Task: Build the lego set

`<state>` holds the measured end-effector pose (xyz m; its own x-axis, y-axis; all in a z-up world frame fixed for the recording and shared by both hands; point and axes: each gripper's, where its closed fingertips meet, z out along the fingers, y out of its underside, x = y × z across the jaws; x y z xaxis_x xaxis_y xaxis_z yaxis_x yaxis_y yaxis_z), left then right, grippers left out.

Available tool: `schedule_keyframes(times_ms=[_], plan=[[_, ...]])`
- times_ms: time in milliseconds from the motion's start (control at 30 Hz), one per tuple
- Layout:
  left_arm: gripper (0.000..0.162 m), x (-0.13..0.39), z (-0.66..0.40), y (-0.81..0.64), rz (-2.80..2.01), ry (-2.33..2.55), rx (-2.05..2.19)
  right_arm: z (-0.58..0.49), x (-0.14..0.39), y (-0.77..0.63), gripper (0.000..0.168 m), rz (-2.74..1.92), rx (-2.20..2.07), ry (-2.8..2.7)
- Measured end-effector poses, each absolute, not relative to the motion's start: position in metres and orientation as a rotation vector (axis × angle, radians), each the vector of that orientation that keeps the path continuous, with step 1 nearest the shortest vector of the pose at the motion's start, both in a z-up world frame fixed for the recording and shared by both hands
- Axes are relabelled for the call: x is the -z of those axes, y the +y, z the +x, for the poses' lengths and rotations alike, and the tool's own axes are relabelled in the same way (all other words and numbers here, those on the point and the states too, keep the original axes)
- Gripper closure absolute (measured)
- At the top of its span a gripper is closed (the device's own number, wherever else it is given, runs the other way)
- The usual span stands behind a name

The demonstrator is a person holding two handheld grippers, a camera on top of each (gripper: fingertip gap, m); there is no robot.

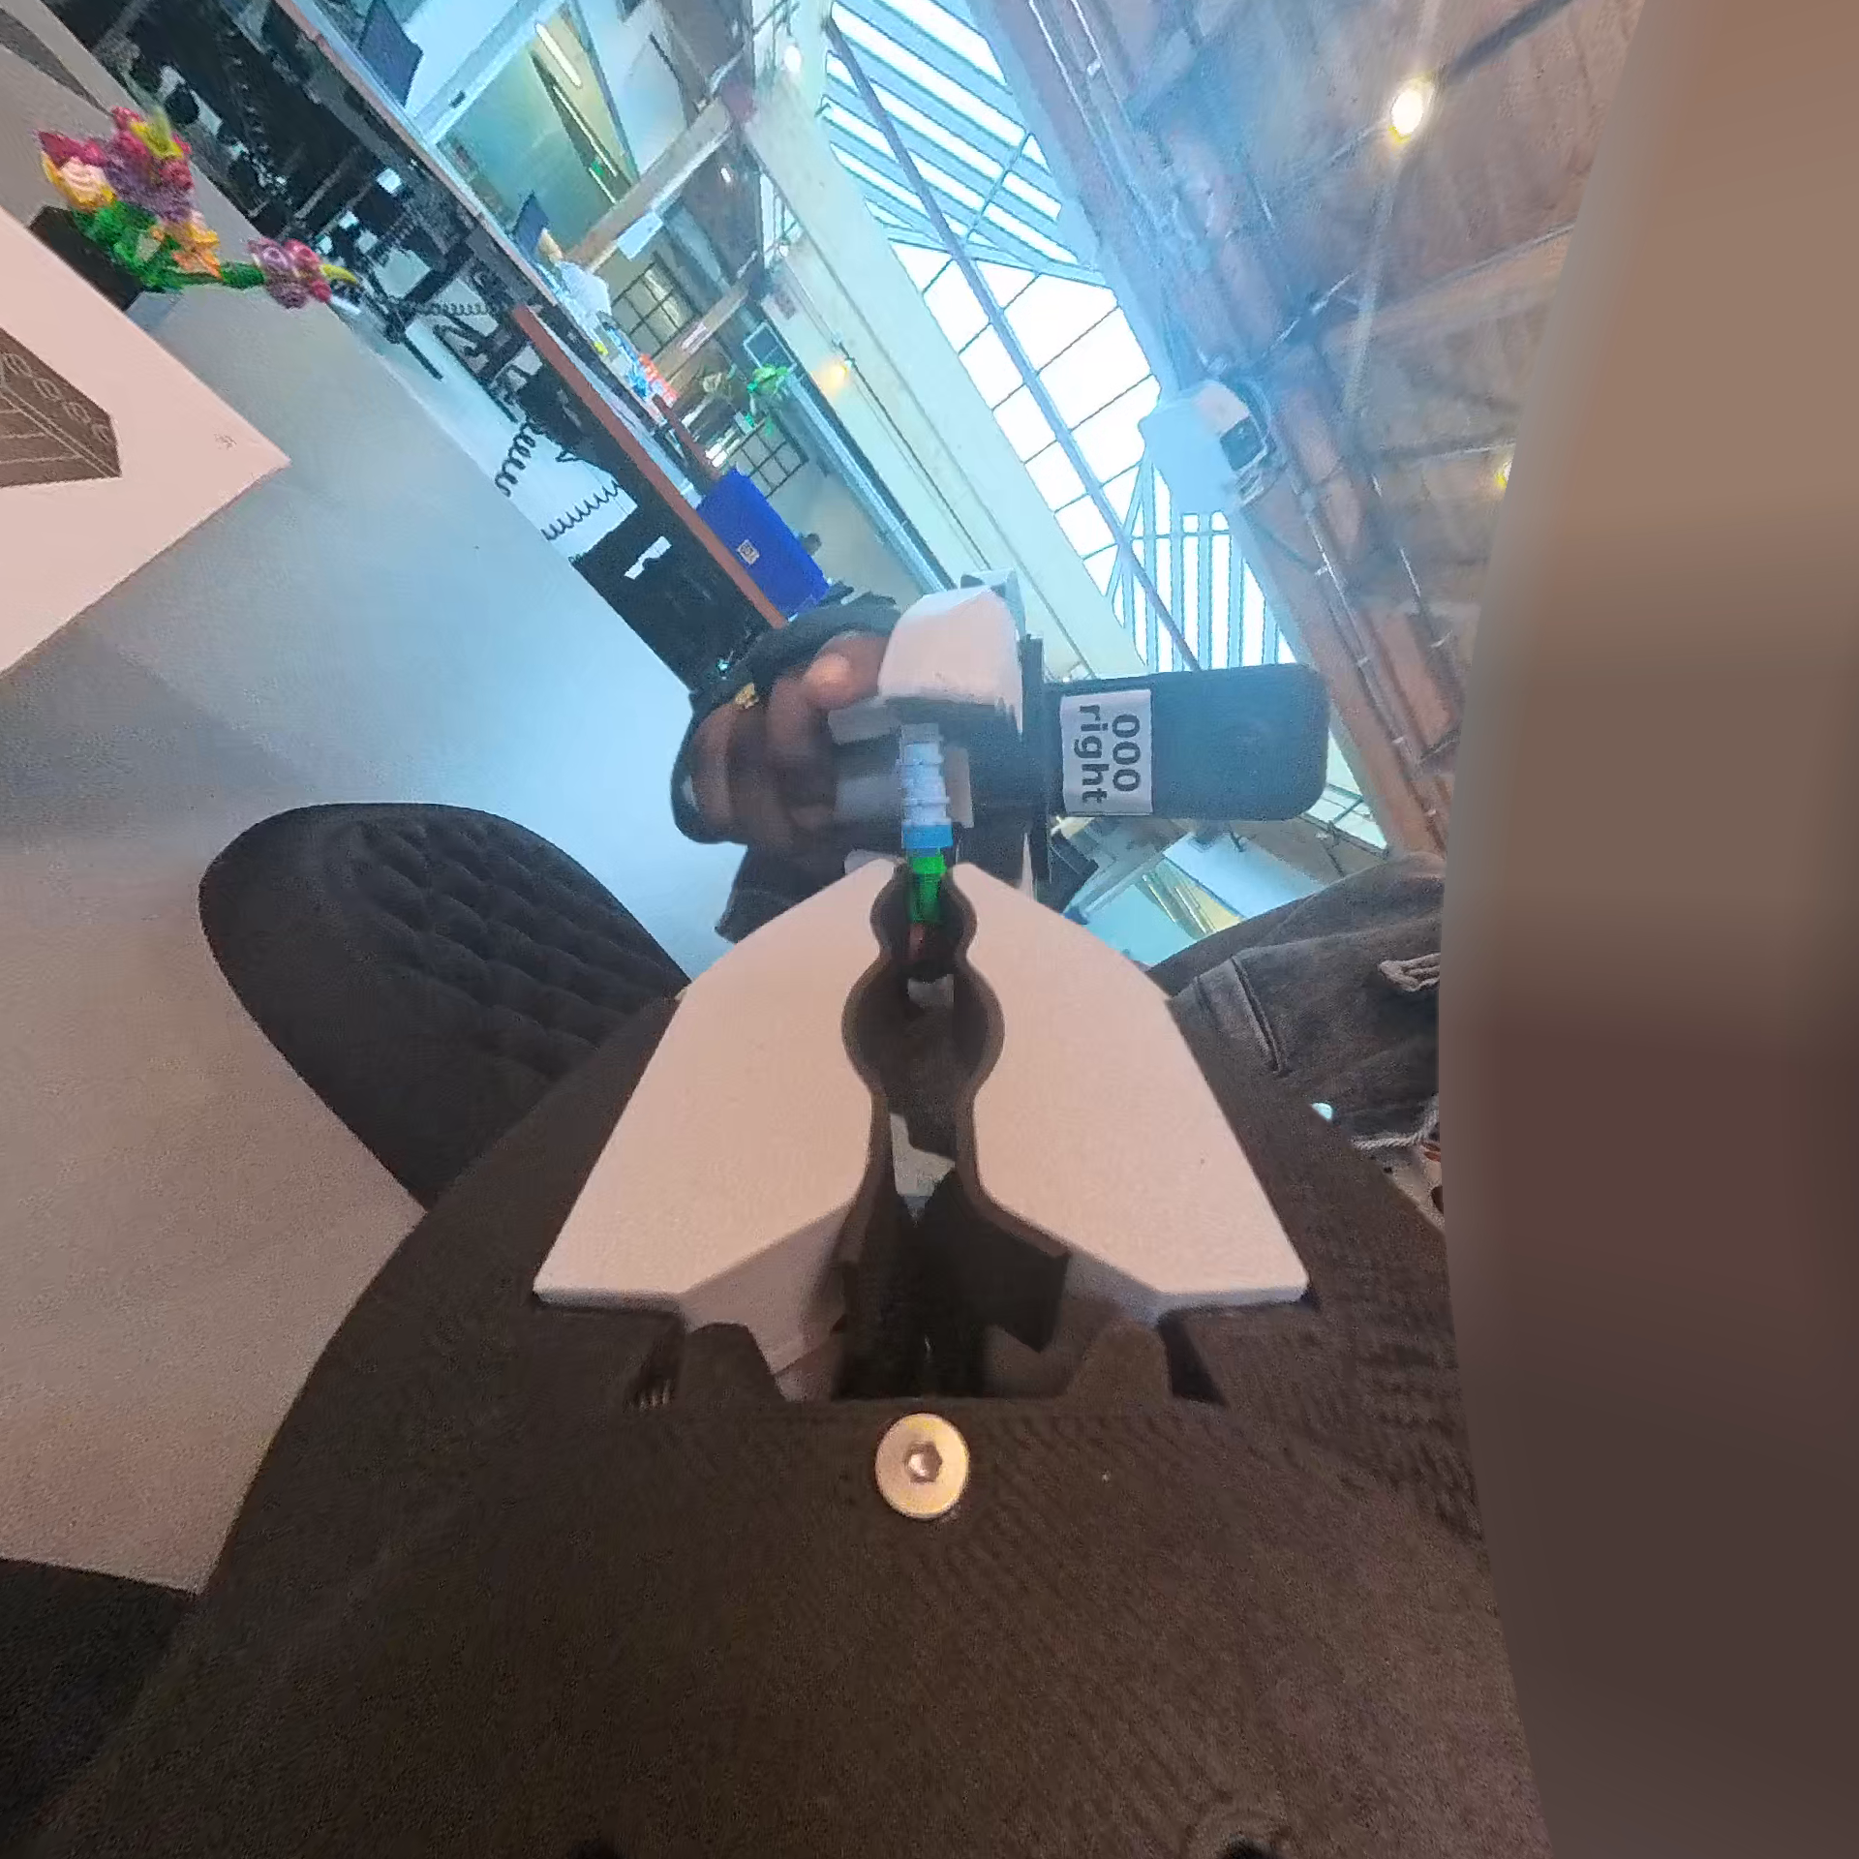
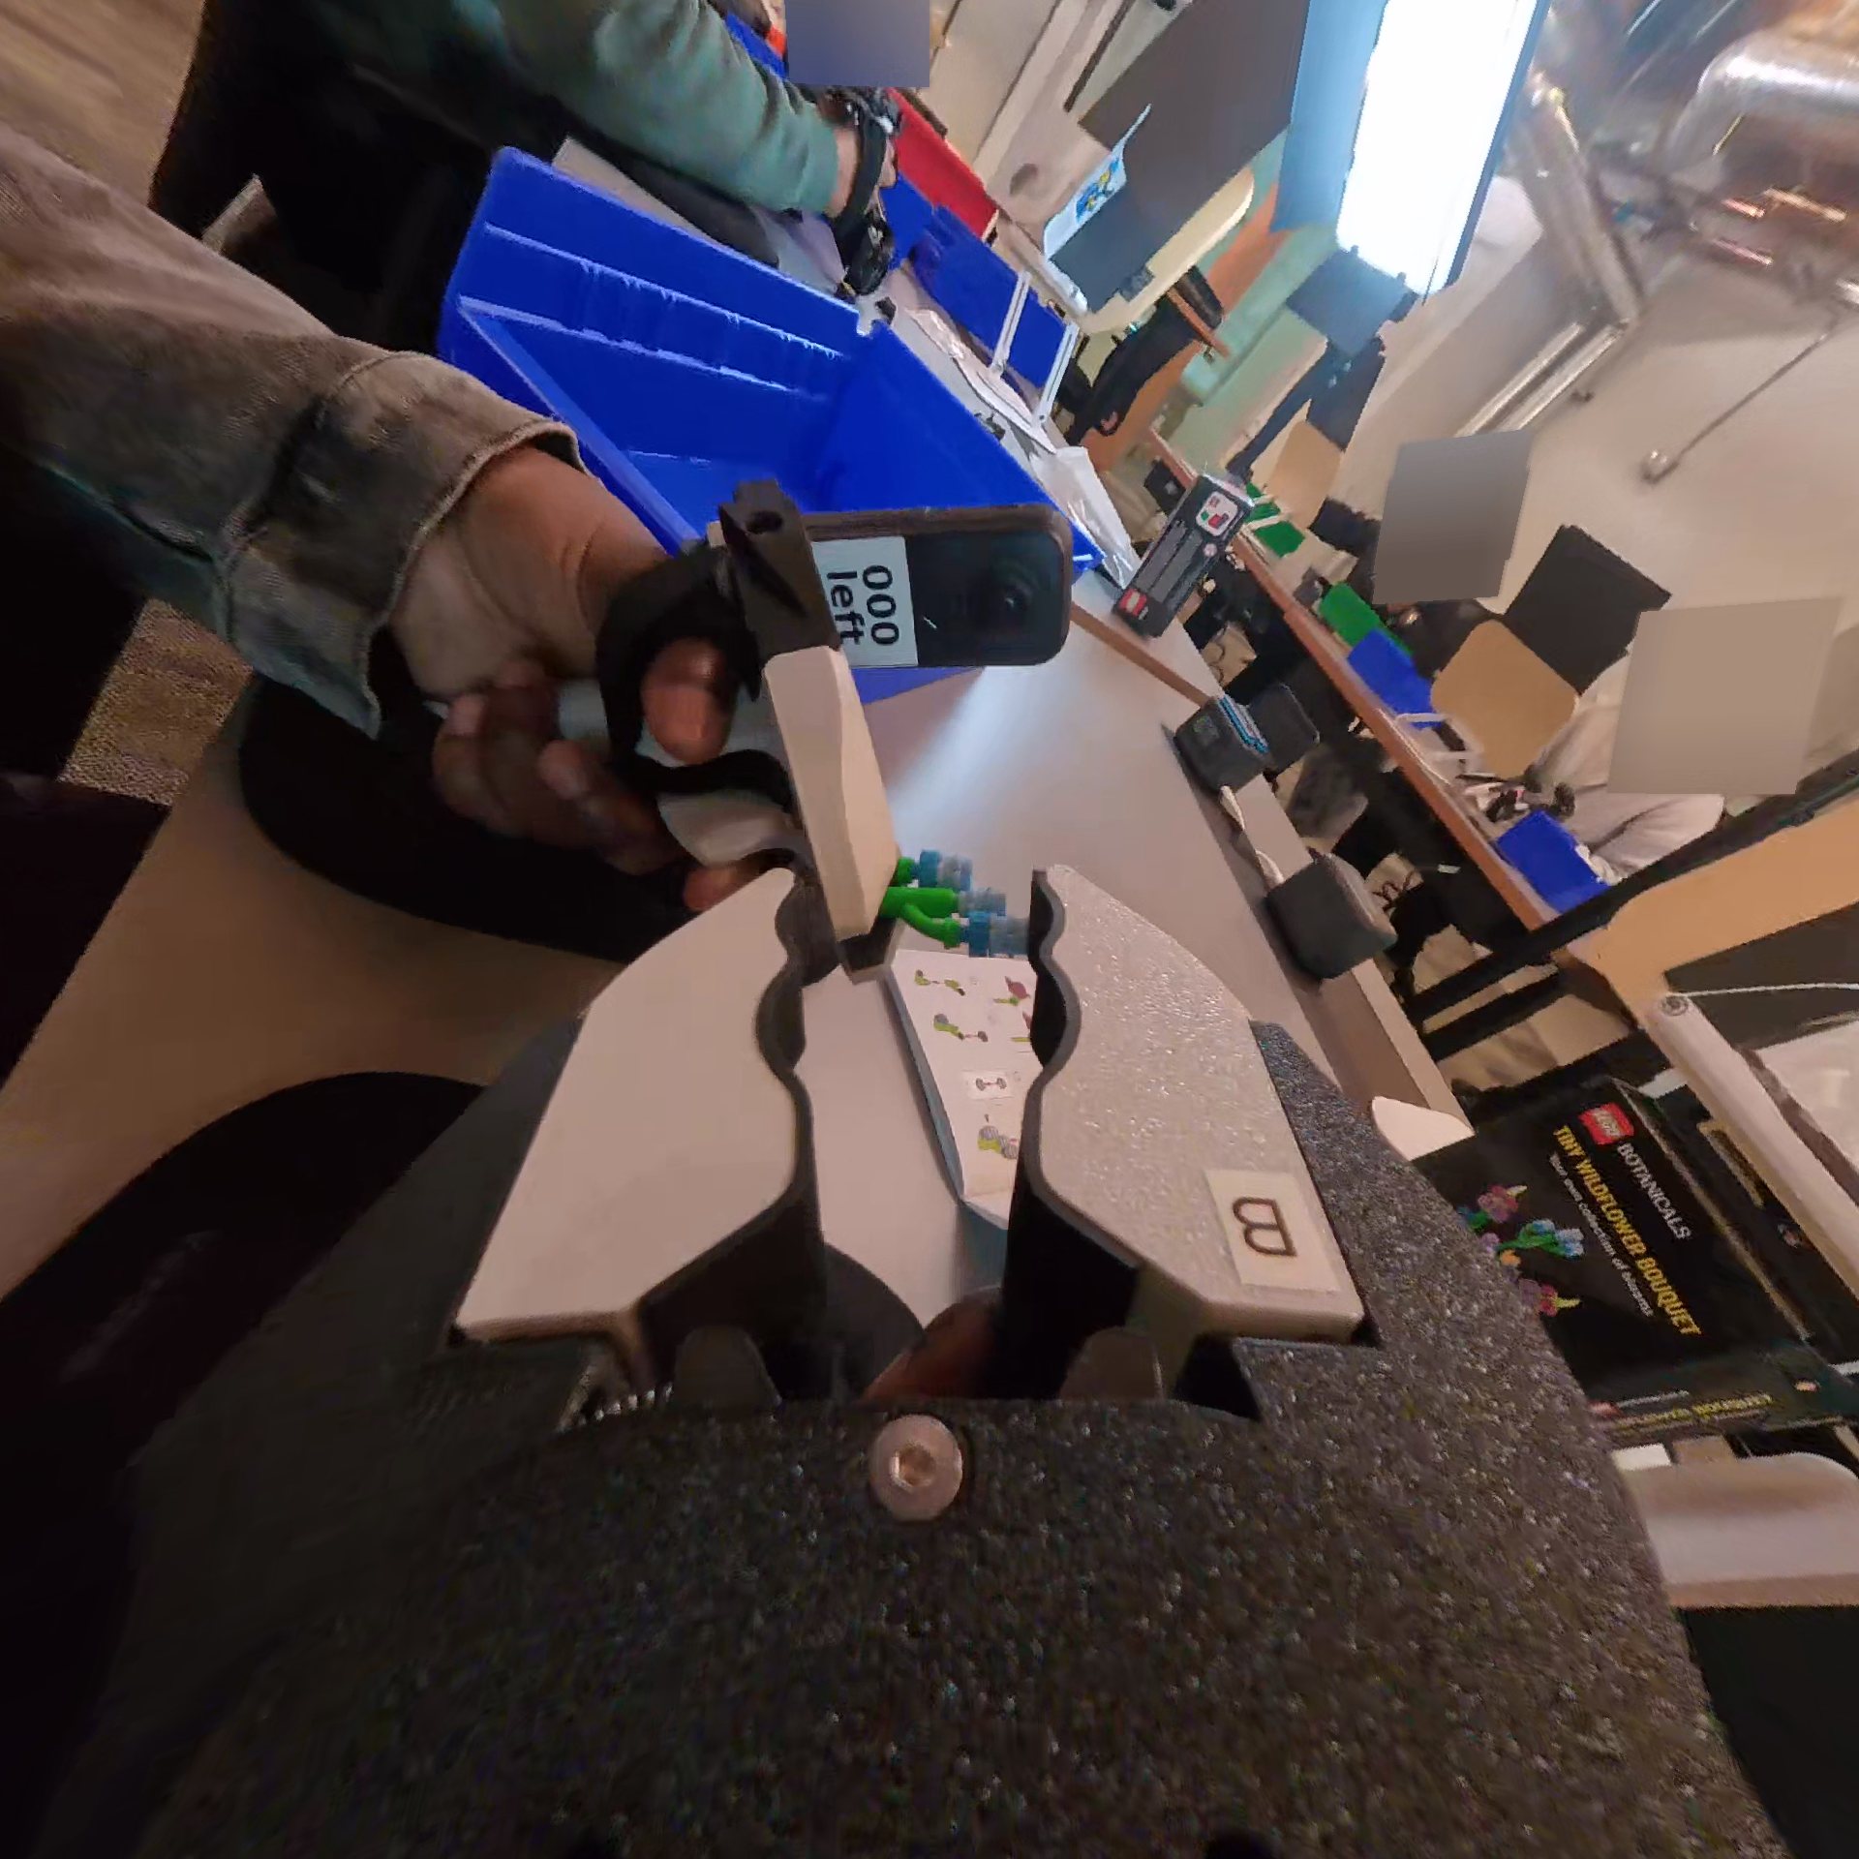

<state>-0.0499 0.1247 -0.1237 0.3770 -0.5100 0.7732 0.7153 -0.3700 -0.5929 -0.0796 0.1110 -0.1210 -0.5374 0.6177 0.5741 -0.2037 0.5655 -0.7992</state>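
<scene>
Hidden: my left claw covers the foot of the green stem; only its tip shows between the white fingertips. In the right wrist view that claw is seen edge-on and I cannot make out where the stem is pinched.
Left claw: narrow, clamped on the stem, held up off the tabletop.
Right claw: wide, nothing between the fingers; its far finger sits just beside the blue blossoms and I cannot tell if it touches them. In the left wrist view the claw's gap is hidden behind the blossoms.
Flower: green branching stem with pale blue ridged blossoms at the ends, in the air between my two claws.
Cut off: a black box at the right edge of the right wrist view; a printed sheet at the left edge of the left wrist view.
Containers: a blue ribbed plastic bin behind my left hand; its inside is not visible.
Booklet: open pages flat on the tabletop under my right claw, drawings too small to read.
Textures: claw bodies black and grainy, fingers smooth white with wavy inner edges.
Far corner: a finished bouquet of many colours, blurred.
</scene>
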Motion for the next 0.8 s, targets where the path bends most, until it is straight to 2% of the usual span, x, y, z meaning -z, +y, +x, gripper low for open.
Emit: schedule_keyframes(times_ms=[800], plan=[[0.156,0.116,-0.07,0.126,-1.318,-0.303,1.209,-0.094,0.116,0.114,0.132,-0.433,-1.077,-1.793]])
